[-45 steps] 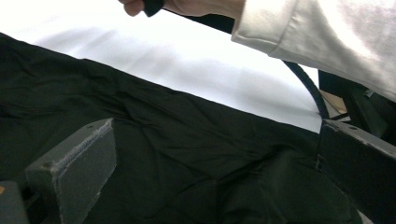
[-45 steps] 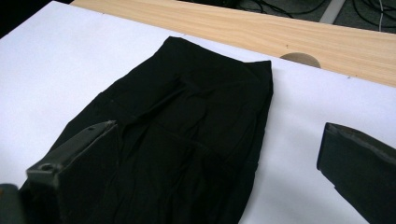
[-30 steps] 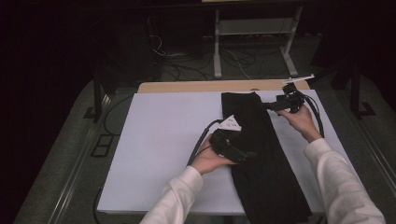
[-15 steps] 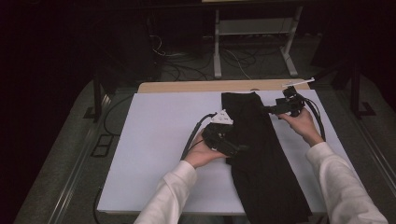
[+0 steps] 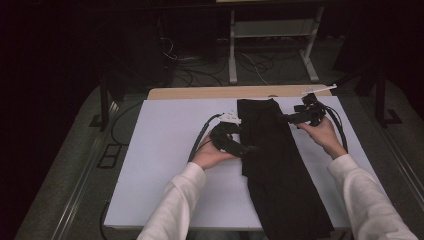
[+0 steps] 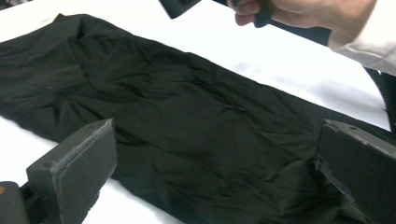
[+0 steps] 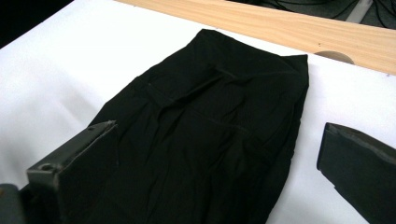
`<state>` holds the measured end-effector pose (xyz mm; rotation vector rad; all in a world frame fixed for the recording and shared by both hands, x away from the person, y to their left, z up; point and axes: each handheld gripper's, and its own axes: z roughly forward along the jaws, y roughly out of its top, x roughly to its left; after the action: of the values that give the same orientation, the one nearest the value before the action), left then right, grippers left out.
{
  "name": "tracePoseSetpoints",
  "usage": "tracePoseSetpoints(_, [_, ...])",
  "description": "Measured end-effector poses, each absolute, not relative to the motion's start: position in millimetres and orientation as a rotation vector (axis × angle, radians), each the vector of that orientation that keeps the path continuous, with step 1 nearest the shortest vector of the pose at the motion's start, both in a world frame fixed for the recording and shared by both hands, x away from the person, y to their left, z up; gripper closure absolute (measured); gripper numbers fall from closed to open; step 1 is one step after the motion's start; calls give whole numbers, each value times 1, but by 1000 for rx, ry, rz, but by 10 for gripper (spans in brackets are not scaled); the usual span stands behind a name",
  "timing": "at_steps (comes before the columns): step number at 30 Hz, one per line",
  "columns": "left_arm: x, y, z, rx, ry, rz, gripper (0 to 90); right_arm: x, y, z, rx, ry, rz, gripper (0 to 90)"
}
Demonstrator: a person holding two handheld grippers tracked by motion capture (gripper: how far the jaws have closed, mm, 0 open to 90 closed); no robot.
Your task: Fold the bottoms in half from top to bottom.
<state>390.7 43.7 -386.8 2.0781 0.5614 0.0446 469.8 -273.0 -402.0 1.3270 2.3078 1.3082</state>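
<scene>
Garment point(image 5: 272, 165) lies lengthwise on bench point(image 5: 165, 150), black, wrinkled. Left tongs point(image 5: 248, 148) at its left edge, right tongs point(image 5: 286, 118) near top; both apart, empty. Risk: pinching one layer only, fabric bunching.

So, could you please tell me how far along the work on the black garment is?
Done: the black garment lies lengthwise, folded into a long strip on the white table cover. In hand: the left gripper and right gripper, jaws open, sit at its two long edges. Left: gripping it and any further fold.
</scene>
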Motion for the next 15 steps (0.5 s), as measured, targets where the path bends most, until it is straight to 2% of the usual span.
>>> tracePoseSetpoints(15, [426,56,-386,2096,612,47,0,469,-273,-403,1332,2311,1306,0])
